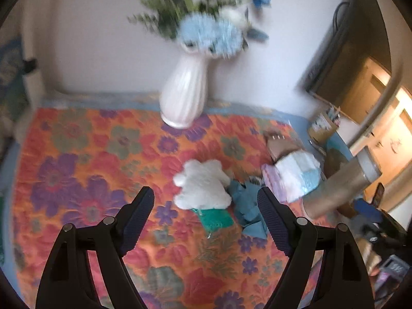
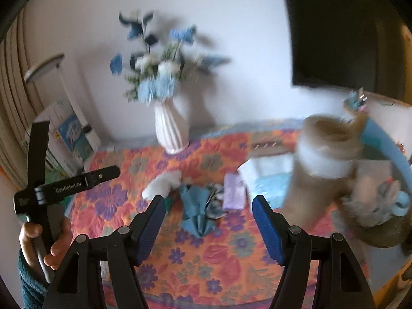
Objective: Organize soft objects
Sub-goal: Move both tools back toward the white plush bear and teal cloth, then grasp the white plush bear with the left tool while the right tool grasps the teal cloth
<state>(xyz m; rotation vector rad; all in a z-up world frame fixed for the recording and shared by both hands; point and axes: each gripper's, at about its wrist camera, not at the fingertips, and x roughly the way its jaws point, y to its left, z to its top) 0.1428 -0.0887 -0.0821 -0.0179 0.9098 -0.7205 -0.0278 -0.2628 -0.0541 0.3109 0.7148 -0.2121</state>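
hovering over the floral quilt, the left gripper has its jaws spread wide and nothing between them. just ahead of its fingertips lies the white fluffy plush, sitting on the quilt with a green cloth poking out from under its near edge. right beside that, a crumpled blue cloth rests against the right finger's line of sight, though i can't tell whether it touches the finger.

over to the right wrist view: the right gripper is also parted wide, holding nothing, and the blue cloth lies on the quilt between and beyond its fingertips. a small patterned dark piece sits tucked against that cloth, too blurred to name. a lilac folded cloth lies just beside it, and a white-and-light-blue folded stack sits next to that. the white plush is off to the left of the blue cloth.

a tan fuzzy roll stands blurred at the right, near a basket holding a grey stuffed toy. at the back, a white ribbed vase with blue and white flowers stands on the quilt against the wall. the person's left hand grips the other tool's handle at the left edge.
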